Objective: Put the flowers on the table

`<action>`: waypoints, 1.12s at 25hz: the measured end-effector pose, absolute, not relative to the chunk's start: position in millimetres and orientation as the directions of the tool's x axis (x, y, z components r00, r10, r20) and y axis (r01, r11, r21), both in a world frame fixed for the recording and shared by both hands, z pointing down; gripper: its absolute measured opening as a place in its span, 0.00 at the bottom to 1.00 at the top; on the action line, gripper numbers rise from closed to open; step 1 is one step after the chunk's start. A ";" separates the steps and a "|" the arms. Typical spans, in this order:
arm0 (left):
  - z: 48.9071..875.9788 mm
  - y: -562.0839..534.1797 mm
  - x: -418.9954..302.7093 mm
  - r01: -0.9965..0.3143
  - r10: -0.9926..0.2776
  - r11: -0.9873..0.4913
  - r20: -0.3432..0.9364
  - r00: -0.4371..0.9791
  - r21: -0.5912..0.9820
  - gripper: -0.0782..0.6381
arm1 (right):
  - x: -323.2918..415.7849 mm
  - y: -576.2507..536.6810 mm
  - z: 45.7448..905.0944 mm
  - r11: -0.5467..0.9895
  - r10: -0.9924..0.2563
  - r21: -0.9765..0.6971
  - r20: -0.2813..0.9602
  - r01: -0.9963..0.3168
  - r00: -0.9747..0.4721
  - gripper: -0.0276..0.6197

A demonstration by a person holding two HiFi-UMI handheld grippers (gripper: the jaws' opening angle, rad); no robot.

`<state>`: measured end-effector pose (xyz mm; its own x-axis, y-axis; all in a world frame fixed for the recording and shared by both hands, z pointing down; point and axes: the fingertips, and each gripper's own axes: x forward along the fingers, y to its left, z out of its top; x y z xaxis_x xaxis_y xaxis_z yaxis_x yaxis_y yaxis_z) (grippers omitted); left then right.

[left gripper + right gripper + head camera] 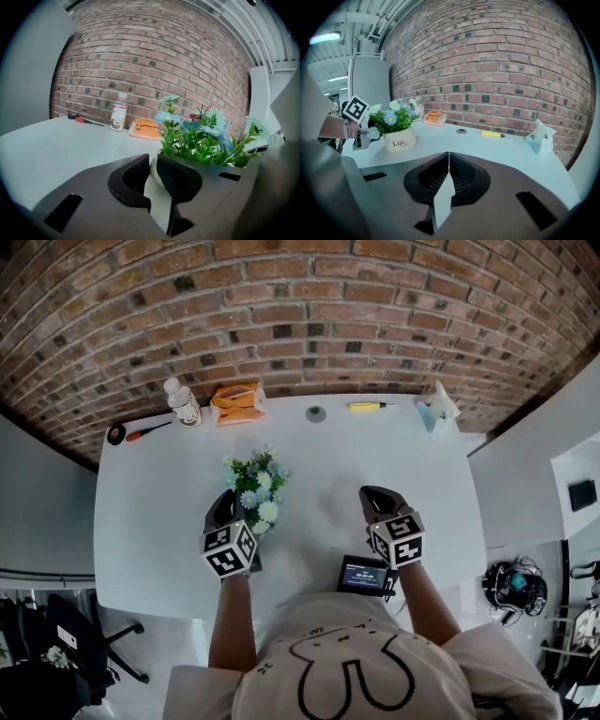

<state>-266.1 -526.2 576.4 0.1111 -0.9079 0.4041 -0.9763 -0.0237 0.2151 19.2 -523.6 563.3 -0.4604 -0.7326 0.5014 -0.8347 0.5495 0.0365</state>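
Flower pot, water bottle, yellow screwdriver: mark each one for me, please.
flower pot (399, 140), right gripper view, on its white front wall.
water bottle (186, 410), head view, on its labelled body.
yellow screwdriver (365, 406), head view, on its handle.

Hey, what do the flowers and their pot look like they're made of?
The flowers are likely artificial, plastic or fabric: petals and leaves look stiff and evenly coloured. The pot is cream and smooth with a faint sheen and printed lettering. It is probably glazed ceramic, though plastic is possible.
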 end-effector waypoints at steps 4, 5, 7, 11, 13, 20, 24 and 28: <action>576.1 -526.5 -266.2 -0.973 -0.908 -0.021 0.402 0.115 0.230 0.20 | 16.9 -522.6 563.7 0.552 -0.730 0.035 0.502 -0.833 -0.463 0.07; 576.2 -526.7 -266.1 -0.971 -0.908 -0.023 0.401 0.120 0.239 0.20 | 16.7 -522.3 563.8 0.553 -0.730 0.035 0.502 -0.833 -0.464 0.07; 576.4 -527.7 -266.2 -0.965 -0.907 -0.030 0.399 0.136 0.260 0.20 | 15.6 -522.4 563.2 0.554 -0.731 0.035 0.500 -0.832 -0.465 0.07; 574.8 -528.7 -267.0 -0.960 -0.911 -0.042 0.383 0.151 0.278 0.20 | 13.5 -522.4 560.5 0.555 -0.734 0.036 0.491 -0.831 -0.469 0.07; 569.2 -528.9 -267.9 -0.959 -0.922 -0.042 0.358 0.144 0.280 0.20 | 14.4 -522.3 558.9 0.553 -0.737 0.035 0.487 -0.832 -0.469 0.07; 559.4 -525.6 -274.7 -0.956 -0.935 -0.033 0.329 0.132 0.290 0.29 | 16.1 -519.2 552.6 0.547 -0.747 0.042 0.475 -0.836 -0.465 0.07; 554.8 -522.9 -275.3 -0.956 -0.938 -0.039 0.318 0.134 0.289 0.29 | 15.2 -516.5 548.4 0.546 -0.753 0.046 0.465 -0.837 -0.466 0.07; 552.2 -517.7 -275.9 -0.959 -0.940 -0.037 0.315 0.128 0.282 0.29 | 15.3 -512.3 543.4 0.544 -0.760 0.053 0.455 -0.837 -0.465 0.07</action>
